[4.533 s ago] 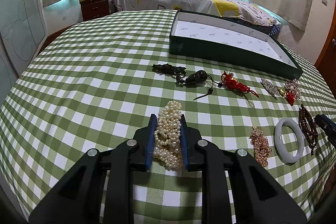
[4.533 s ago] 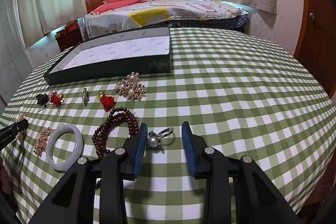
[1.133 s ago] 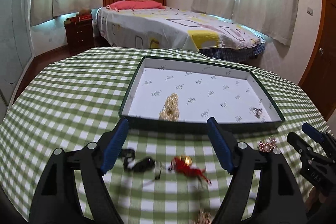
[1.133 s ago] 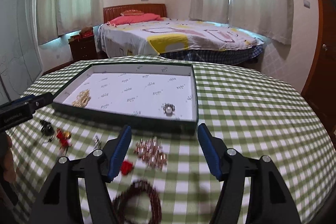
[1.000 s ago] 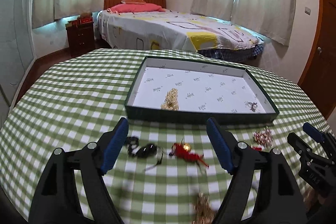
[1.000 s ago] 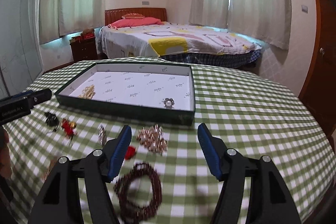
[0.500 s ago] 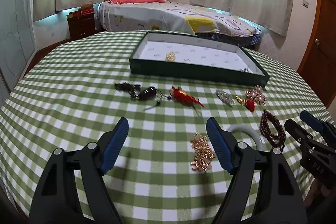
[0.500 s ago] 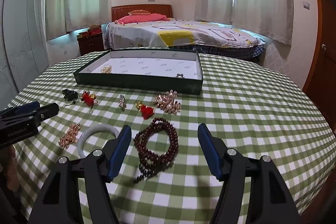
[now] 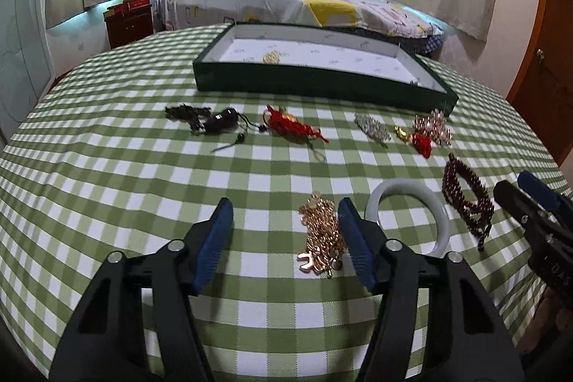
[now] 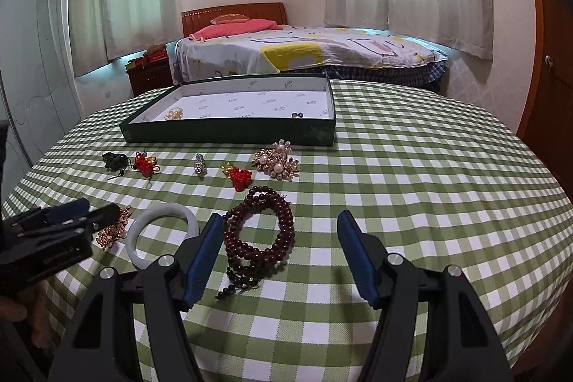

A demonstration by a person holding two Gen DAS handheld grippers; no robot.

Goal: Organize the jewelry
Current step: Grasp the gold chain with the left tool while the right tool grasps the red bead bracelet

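The gold chain [image 9: 322, 235] lies limp and heaped on the checked cloth [image 9: 143, 174], just inside my left gripper [image 9: 283, 238], whose jaws have just been narrowing without pressing it yet. I judge it light and slithery, best pinched across the thick middle. My right gripper [image 10: 275, 253] gapes empty over the glossy dark bead bracelet [image 10: 261, 231], beside the smooth white bangle [image 10: 161, 231].

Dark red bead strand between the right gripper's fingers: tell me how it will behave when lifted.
The dark red bead strand lies coiled in several loose loops, so it will likely go floppy and sag or uncoil from the pinch. A tail of small beads trails off toward the camera and may drag across the checked tablecloth. The round, glossy beads could slip unless the right gripper closes over several loops.
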